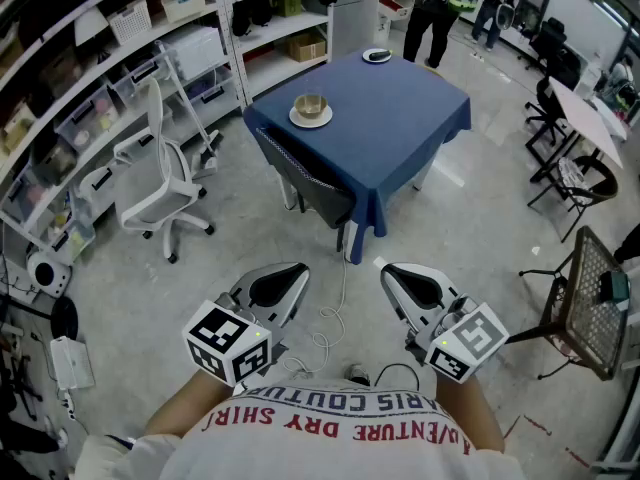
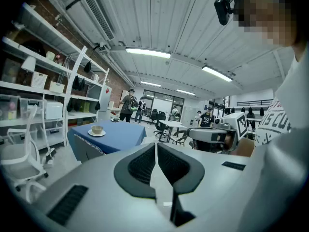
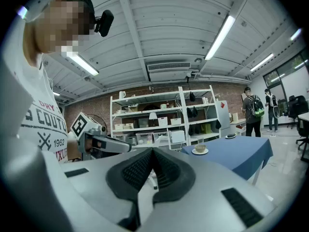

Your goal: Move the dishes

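Note:
A table under a blue cloth (image 1: 400, 128) stands ahead of me. A cup on a white saucer (image 1: 311, 109) sits at its left corner, and a small dark dish (image 1: 377, 56) lies at the far edge. My left gripper (image 1: 297, 269) and right gripper (image 1: 388, 271) are held low near my body, well short of the table. Both are shut with nothing between the jaws. The left gripper view shows its jaws (image 2: 156, 147) pressed together and the cup (image 2: 97, 129) far off. The right gripper view shows the same, jaws (image 3: 152, 152) shut, the cup (image 3: 200, 149) distant.
A dark chair (image 1: 315, 183) is tucked at the table's near side. A white office chair (image 1: 160, 193) stands left by the storage shelves (image 1: 100, 78). A cable (image 1: 325, 333) lies on the floor between me and the table. A mesh chair (image 1: 590, 298) is right; people (image 1: 435, 8) stand behind.

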Action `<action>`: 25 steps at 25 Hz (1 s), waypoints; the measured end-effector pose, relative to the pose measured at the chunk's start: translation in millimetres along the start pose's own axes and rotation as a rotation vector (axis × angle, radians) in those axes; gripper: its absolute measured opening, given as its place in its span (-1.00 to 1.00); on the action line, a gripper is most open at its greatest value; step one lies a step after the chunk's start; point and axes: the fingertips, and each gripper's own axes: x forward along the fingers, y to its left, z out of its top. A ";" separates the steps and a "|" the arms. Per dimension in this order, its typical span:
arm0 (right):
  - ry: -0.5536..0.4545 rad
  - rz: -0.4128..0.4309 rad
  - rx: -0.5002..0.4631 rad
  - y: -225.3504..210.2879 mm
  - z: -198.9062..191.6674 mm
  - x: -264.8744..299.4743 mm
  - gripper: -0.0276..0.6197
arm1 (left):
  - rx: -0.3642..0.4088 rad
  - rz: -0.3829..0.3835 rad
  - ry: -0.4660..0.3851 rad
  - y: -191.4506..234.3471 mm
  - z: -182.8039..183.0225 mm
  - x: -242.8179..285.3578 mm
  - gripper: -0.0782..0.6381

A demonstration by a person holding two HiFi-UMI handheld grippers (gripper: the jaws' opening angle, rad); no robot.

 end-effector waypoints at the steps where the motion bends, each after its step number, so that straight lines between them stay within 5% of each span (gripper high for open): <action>1: -0.002 0.001 0.005 -0.6 -0.5 -0.1 -0.85 | -0.009 0.001 0.001 0.6 -0.9 1.2 -0.68; 25: -0.033 0.046 0.067 -99.1 -2.7 -87.3 -0.84 | -0.012 0.024 -0.017 -68.9 8.5 101.1 -0.68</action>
